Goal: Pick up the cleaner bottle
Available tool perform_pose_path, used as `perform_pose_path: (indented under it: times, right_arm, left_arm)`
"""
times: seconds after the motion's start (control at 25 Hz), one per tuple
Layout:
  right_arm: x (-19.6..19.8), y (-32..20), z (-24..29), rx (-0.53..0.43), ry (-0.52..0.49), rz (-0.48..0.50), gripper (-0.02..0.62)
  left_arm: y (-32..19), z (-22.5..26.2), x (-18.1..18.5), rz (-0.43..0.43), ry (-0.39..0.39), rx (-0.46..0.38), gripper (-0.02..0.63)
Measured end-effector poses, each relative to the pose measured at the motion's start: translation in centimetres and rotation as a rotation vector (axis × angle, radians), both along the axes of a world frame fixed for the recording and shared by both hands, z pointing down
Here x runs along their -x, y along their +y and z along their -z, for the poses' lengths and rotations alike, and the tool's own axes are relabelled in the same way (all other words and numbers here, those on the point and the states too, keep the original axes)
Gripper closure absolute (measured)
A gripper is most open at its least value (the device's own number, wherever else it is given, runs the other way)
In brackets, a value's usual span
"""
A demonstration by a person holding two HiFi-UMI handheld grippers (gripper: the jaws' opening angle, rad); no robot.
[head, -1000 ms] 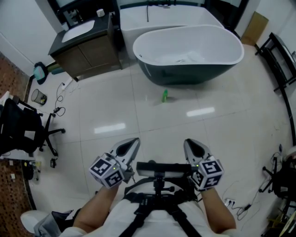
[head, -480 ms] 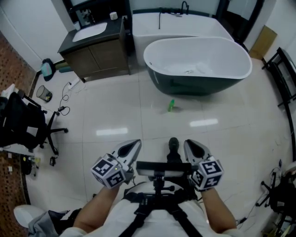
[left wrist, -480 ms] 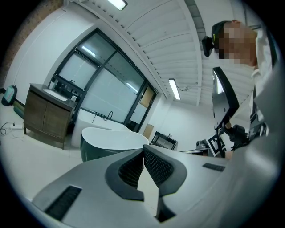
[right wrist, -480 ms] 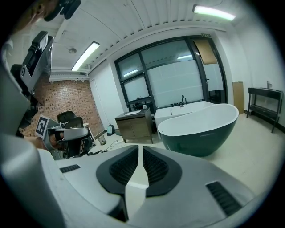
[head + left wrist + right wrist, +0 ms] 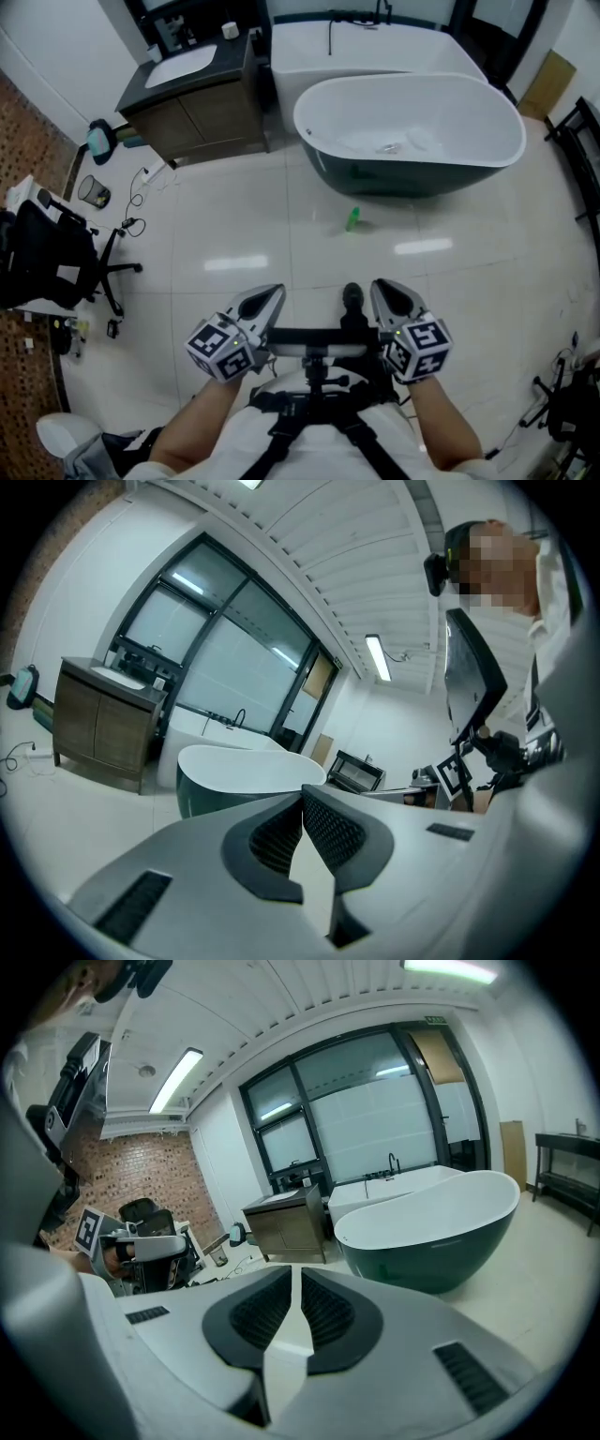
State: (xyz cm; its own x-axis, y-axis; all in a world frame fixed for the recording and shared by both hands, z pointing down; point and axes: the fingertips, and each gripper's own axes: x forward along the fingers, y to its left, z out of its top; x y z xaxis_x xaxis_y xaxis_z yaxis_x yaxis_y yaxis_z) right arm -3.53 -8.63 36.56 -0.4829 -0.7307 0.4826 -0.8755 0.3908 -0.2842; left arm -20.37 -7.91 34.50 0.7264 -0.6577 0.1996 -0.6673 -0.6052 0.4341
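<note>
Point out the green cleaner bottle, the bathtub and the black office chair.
green cleaner bottle point(image 5: 352, 219), head view, middle of its body.
bathtub point(image 5: 412, 178), head view, its dark outer wall.
black office chair point(image 5: 45, 261), head view, its seat back.

Dark-green freestanding bathtub point(image 5: 412, 178) beside a wooden vanity cabinet point(image 5: 206, 127), black office chair point(image 5: 42, 258) well apart

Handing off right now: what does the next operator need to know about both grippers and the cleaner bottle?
Left gripper: shut, empty.
Right gripper: shut, empty.
Both are held close to the person's body, well short of the bottle.
Bottle: green, on the floor tiles just in front of the bathtub.
Done: nothing picked up yet.
Left: get closer, open one gripper, close on the bottle, lift.
</note>
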Motion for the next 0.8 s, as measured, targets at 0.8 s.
perform_pose_path:
  times: [0.8]
  right_arm:
    - [-8.3, -11.3, -8.1, 0.154, 0.046, -0.063, 0.566]
  left_arm:
    - [-16.2, -11.4, -8.1, -0.071, -0.152, 0.149, 0.606]
